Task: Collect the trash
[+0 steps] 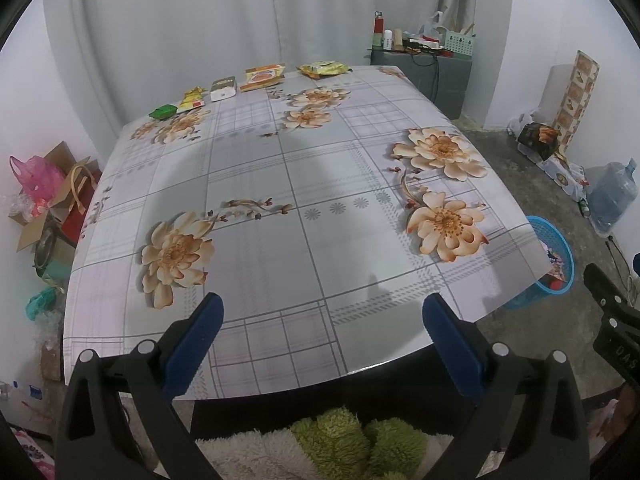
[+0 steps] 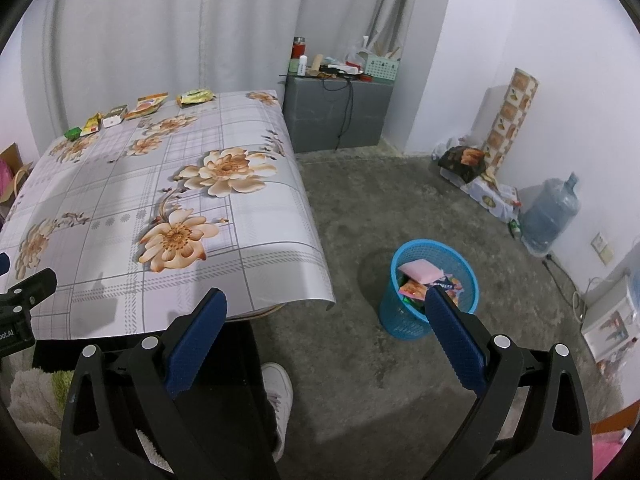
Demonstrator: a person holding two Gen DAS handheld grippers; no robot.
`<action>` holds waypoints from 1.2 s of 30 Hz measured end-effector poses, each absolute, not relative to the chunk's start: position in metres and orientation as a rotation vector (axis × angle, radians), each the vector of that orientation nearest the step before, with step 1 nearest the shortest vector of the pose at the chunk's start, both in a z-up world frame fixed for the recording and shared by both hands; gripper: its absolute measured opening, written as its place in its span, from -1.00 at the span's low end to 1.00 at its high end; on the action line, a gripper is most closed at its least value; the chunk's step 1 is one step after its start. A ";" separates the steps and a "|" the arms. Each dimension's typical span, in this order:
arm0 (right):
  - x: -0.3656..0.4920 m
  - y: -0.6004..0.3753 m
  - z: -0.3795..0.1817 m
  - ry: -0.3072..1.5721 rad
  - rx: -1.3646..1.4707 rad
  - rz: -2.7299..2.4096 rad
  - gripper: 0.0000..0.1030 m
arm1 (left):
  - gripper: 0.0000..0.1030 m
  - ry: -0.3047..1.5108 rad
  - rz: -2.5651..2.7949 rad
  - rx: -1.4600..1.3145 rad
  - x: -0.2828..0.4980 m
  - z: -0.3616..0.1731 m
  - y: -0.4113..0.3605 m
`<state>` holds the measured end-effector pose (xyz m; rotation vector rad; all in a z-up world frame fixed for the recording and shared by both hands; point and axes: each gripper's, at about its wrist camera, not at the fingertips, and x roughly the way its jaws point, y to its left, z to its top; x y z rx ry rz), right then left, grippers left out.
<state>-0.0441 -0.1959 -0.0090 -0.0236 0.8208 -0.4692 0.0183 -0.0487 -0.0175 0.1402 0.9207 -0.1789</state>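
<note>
wrappers (image 1: 256, 80) in a row at table's (image 1: 280, 200) far edge, twelve o'clock, well apart from left gripper (image 1: 322, 312), wide and empty; right gripper (image 2: 326, 308) wide, bin (image 2: 434, 288) at one o'clock.

Along the far edge of your table (image 1: 280, 184) five pieces of trash lie in a row, well apart from the near edge. Nearest the far-left corner sits a small green packet (image 1: 163, 111), touching a yellow wrapper (image 1: 192, 100) beside it. Next comes a white box (image 1: 223, 89) with a dark top, then a flat orange packet (image 1: 263, 76), then a crumpled yellow-green bag (image 1: 323, 68) toward the far-right corner. On the floor off the table's right edge your blue mesh basket (image 2: 404, 320) stands upright, holding a pink packet (image 2: 420, 272) and other colourful wrappers.
</note>
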 end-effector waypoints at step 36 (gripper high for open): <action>-0.043 -0.194 -0.010 0.822 -0.008 -0.476 0.85 | 0.89 0.929 -0.170 0.142 0.018 -0.019 -0.040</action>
